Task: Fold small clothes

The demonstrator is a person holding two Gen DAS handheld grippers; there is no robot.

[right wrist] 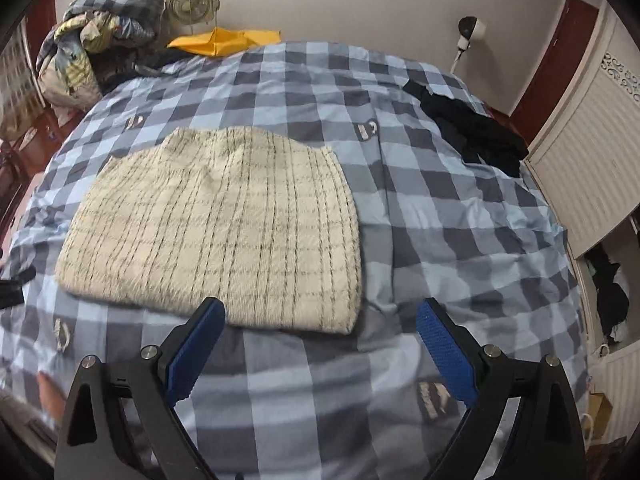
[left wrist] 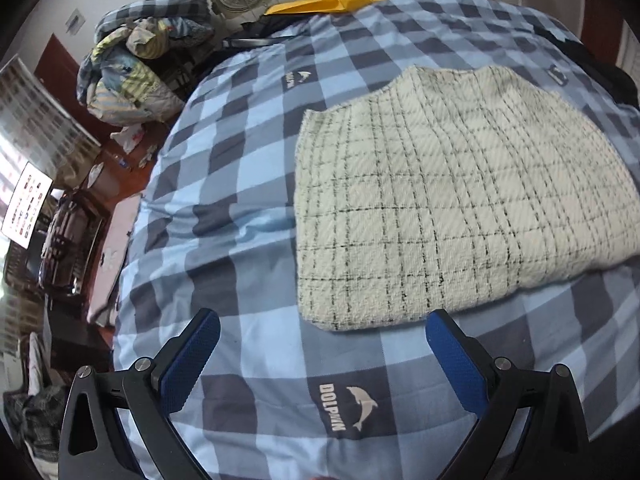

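Observation:
A cream knit garment with thin dark grid lines (left wrist: 448, 196) lies folded flat on the blue-and-grey checked bedspread (left wrist: 248, 184). My left gripper (left wrist: 322, 332) is open and empty, hovering just in front of the garment's near left corner. In the right wrist view the same garment (right wrist: 224, 224) lies ahead and to the left. My right gripper (right wrist: 320, 320) is open and empty, just in front of the garment's near right corner. The jaws of both stand wide apart, touching nothing.
A black garment (right wrist: 476, 132) lies at the bed's far right. A pile of bedding (right wrist: 92, 48), a small fan (right wrist: 190, 0) and a yellow item (right wrist: 224, 42) sit beyond the far edge. Cluttered floor and furniture (left wrist: 76, 248) lie left of the bed. Wardrobe doors (right wrist: 592, 152) stand on the right.

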